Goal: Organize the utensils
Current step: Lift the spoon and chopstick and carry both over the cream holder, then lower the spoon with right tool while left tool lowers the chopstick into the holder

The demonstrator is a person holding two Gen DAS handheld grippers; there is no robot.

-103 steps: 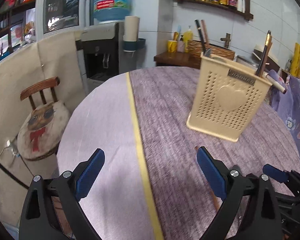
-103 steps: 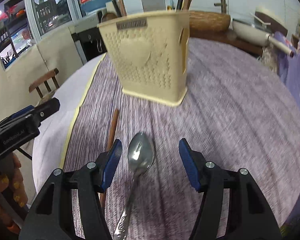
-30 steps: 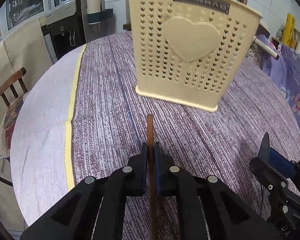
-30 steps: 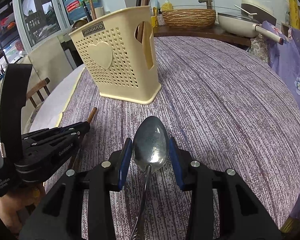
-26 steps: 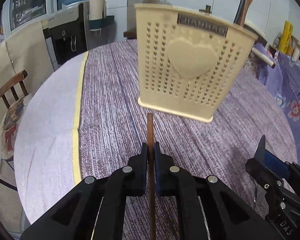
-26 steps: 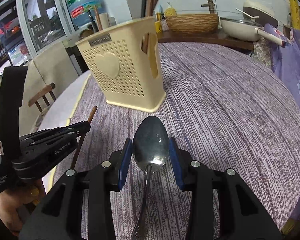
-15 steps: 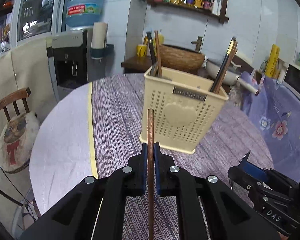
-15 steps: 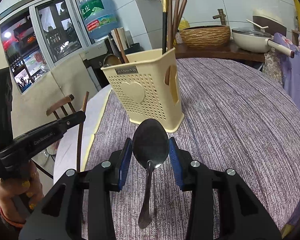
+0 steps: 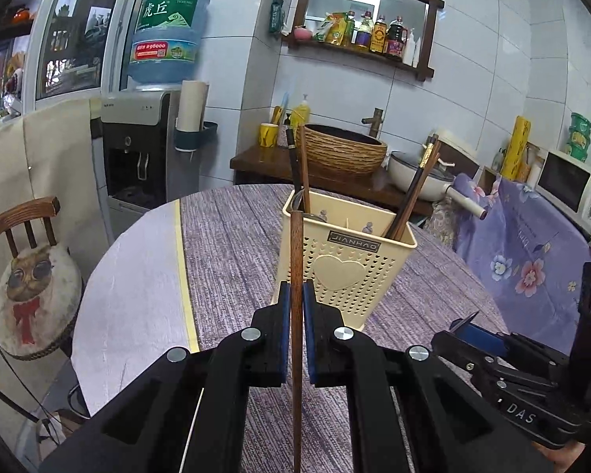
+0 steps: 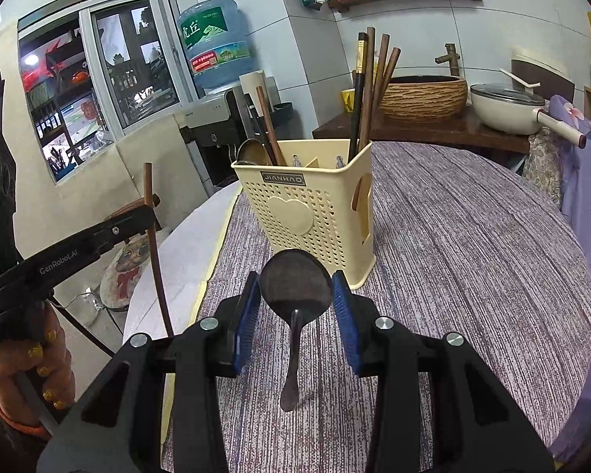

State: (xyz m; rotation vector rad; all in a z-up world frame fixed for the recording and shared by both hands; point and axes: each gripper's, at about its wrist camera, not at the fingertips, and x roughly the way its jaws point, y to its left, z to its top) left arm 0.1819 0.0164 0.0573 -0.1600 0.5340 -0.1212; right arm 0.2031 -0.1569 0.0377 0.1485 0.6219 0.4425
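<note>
A cream perforated utensil holder (image 9: 346, 260) stands on the round table and shows in the right wrist view (image 10: 315, 213) too. It holds several chopsticks (image 10: 370, 86) and a spoon (image 10: 252, 151). My left gripper (image 9: 294, 295) is shut on a brown wooden chopstick (image 9: 295, 252), held upright above the table, in front of the holder. It also shows at the left of the right wrist view (image 10: 147, 205). My right gripper (image 10: 295, 287) is shut on a metal spoon (image 10: 295, 282), bowl up, lifted off the table just in front of the holder.
The table (image 10: 453, 236) has a purple striped cloth and a pale left part edged by a yellow strip (image 9: 183, 260). A wooden chair (image 9: 31, 276) stands to the left. A water dispenser (image 9: 138, 157), a woven basket (image 9: 344, 149) and a pan (image 10: 508, 106) stand behind.
Both grippers have risen from the table with the chopstick and the spoon in them. The holder now appears lower and farther, with its open top in view.
</note>
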